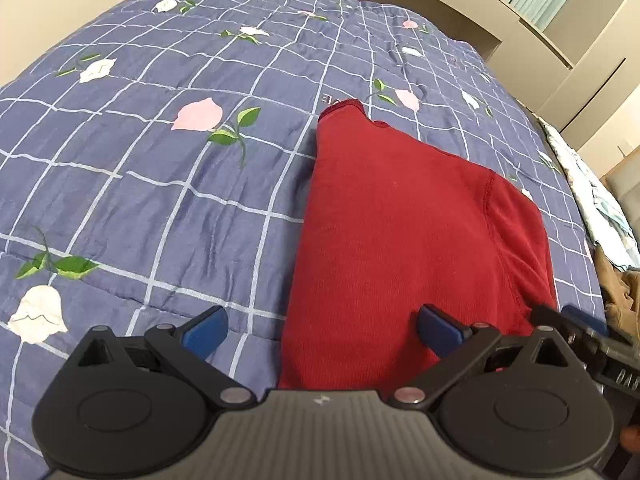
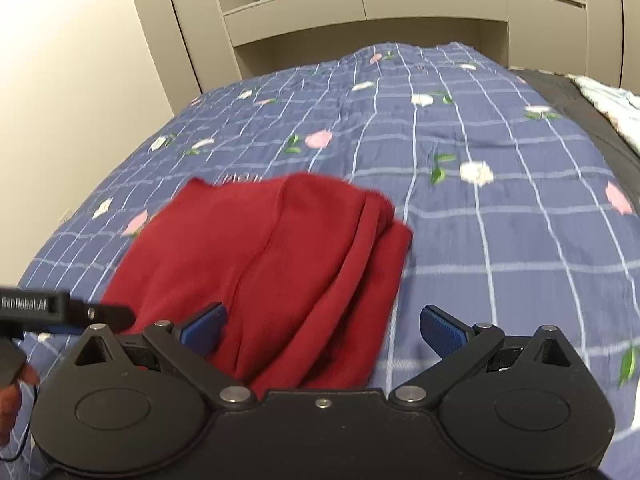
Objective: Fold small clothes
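Observation:
A dark red garment point(image 1: 404, 232) lies folded on the blue checked floral bedspread point(image 1: 160, 160). In the right wrist view the red garment point(image 2: 272, 256) shows stacked folded layers along its right edge. My left gripper point(image 1: 322, 332) is open and empty, its blue pads over the garment's near left edge. My right gripper point(image 2: 322, 330) is open and empty over the garment's near right edge. The right gripper also shows at the right edge of the left wrist view point(image 1: 580, 328); the left gripper shows at the left edge of the right wrist view point(image 2: 68, 312).
The bedspread point(image 2: 480, 220) covers the whole bed. Beige cabinets point(image 2: 360, 8) and a window stand beyond its far end. A pale patterned cloth point(image 1: 600, 208) and a brown item point(image 1: 620, 296) lie at the bed's right side. A wall point(image 2: 72, 80) is at the left.

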The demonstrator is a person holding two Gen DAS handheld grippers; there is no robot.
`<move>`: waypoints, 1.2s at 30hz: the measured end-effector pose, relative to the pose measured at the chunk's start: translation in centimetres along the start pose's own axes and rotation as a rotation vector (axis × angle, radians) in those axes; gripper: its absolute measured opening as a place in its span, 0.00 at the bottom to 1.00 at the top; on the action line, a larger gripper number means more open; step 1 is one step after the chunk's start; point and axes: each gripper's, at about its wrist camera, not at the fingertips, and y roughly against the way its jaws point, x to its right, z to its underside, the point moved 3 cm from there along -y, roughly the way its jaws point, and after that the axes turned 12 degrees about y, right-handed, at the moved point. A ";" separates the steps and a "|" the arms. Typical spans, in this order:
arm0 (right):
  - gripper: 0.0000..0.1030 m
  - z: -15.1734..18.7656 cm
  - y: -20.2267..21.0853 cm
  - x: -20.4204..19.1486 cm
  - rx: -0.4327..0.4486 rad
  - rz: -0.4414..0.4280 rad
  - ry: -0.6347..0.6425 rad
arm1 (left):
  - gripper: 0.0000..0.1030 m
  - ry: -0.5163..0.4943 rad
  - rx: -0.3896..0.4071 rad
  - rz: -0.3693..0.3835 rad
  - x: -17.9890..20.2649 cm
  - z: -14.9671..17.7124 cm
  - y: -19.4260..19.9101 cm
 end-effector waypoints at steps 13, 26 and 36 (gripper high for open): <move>0.99 1.4 -0.4 0.8 -0.020 -0.042 -0.126 | 0.99 0.059 -0.027 0.052 -1.9 0.5 0.9; 0.99 3.7 1.0 -2.0 -0.076 -0.130 -0.117 | 0.99 -0.185 -0.111 0.064 -1.6 4.9 2.3; 0.99 4.4 1.4 -0.8 -0.055 -0.126 -0.169 | 1.00 -0.197 -0.135 0.070 -1.7 4.9 2.3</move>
